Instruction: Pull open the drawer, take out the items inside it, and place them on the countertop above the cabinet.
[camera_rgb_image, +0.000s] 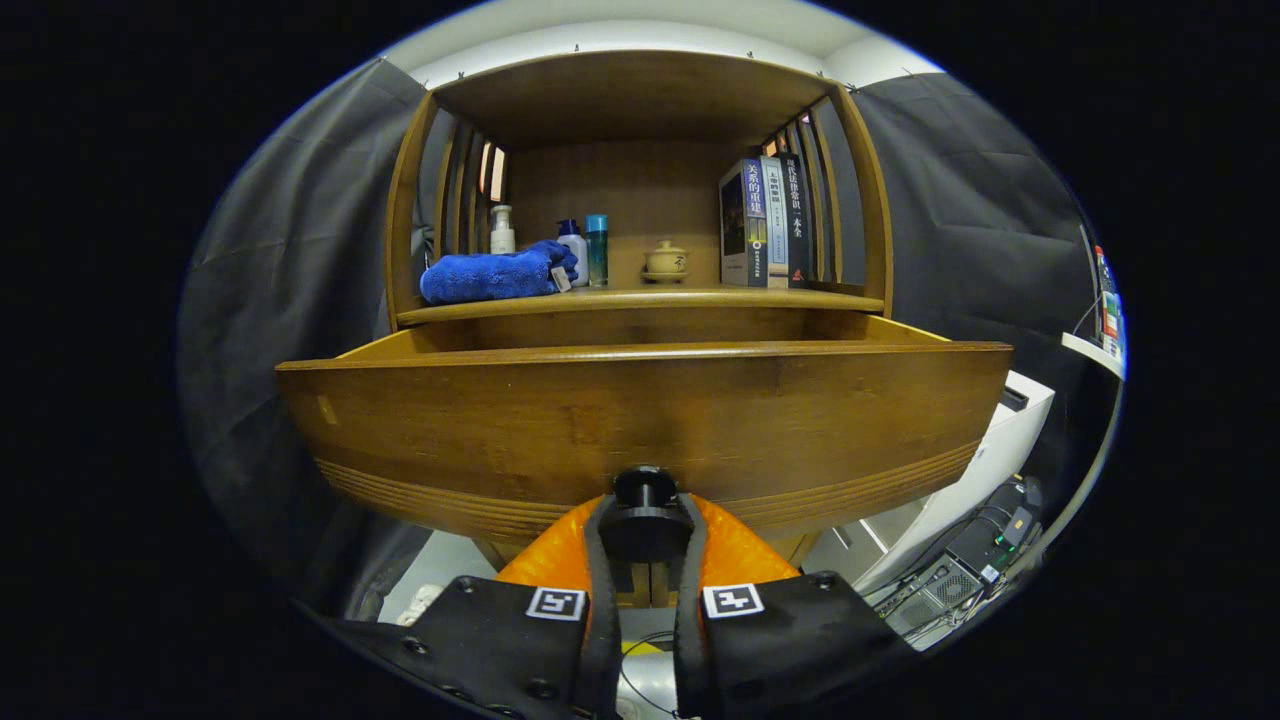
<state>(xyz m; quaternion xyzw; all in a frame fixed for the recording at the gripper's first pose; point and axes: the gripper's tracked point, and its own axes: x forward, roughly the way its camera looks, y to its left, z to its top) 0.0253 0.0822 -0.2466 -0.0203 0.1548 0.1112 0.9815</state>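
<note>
One step looks done: the wide brown wooden drawer (640, 420) stands pulled well out from under the cabinet's wooden surface (640, 297). The gripper (645, 535) has its fingers closed on the round black drawer knob (645, 515), one on each side. From this low angle the drawer's inside is hidden behind its front panel, so what it holds cannot be told. A folded blue towel (492, 275), small bottles (583, 252), a small ceramic teapot (666, 262) and upright books (765, 222) stand above. Emptying seems yet to begin.
</note>
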